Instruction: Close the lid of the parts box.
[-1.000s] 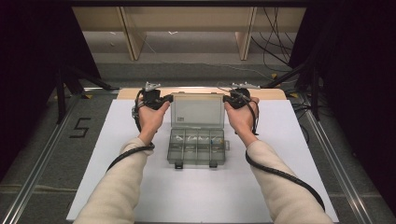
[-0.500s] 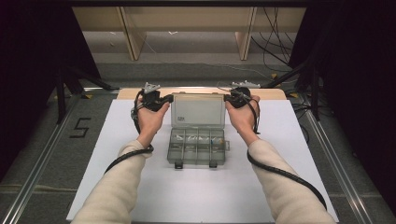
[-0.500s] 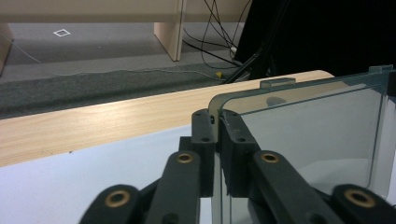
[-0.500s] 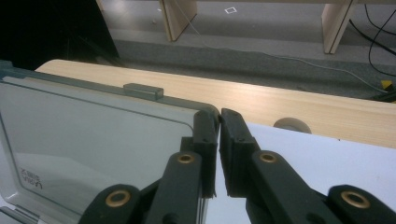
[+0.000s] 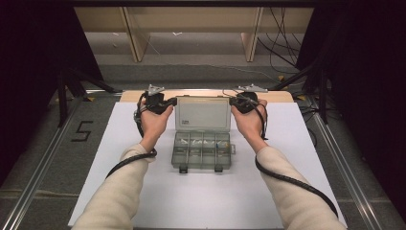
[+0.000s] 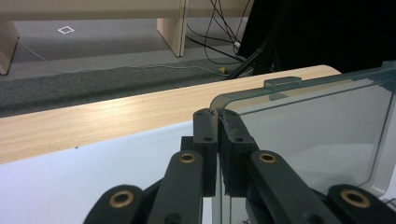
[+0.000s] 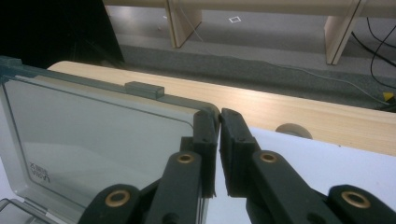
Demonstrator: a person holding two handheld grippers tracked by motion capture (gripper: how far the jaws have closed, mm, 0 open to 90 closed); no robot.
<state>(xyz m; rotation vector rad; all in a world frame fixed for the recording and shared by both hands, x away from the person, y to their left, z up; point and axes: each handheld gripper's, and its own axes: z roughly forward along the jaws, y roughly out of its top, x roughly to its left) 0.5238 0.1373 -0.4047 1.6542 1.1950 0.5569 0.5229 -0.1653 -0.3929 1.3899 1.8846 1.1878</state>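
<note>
A clear plastic compartment box (image 5: pixel 201 152) lies open mid-table with small parts in its cells. Its see-through lid (image 5: pixel 202 113) stands up behind the tray. My left gripper (image 5: pixel 173 101) pinches the lid's upper left corner. In the left gripper view the left gripper (image 6: pixel 217 116) has its jaws shut on the lid (image 6: pixel 317 135) edge, having just been closing on it. My right gripper (image 5: pixel 232 101) holds the upper right corner. In the right gripper view the right gripper (image 7: pixel 219 114) clamps the lid (image 7: pixel 93 126) at its rounded corner.
The box sits on a white sheet (image 5: pixel 287 143) over a wooden table whose far edge (image 5: pixel 277 96) shows behind the lid. Dark stands (image 5: pixel 62 96) flank the table. Cables (image 5: pixel 282 28) and wooden shelf legs (image 5: pixel 251 33) lie beyond.
</note>
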